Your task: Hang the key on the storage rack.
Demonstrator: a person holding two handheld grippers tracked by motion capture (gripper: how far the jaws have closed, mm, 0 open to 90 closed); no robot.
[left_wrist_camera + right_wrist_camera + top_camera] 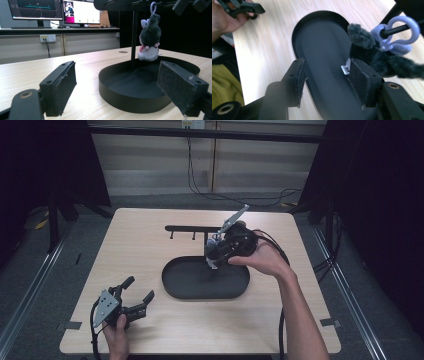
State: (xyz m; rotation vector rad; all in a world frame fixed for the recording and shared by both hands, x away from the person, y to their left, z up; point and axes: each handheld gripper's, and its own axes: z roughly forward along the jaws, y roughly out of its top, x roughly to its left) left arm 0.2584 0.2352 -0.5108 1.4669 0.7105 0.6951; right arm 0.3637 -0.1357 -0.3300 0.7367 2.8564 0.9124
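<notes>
Right gripper (216, 256) up at rack (192, 228), jaws apart, one pad against hanging plush (150, 37), not clamped. Plush on peg by loop (402, 27), above tray (172, 287). Left gripper (138, 290) wide open, empty, near table's (145, 235) front-left corner.

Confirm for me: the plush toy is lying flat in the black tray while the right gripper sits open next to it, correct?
Not lying flat: the plush toy hangs by its lilac loop from a peg of the stand, above the black tray, as the left gripper view shows. The right gripper is indeed open beside it.
</notes>
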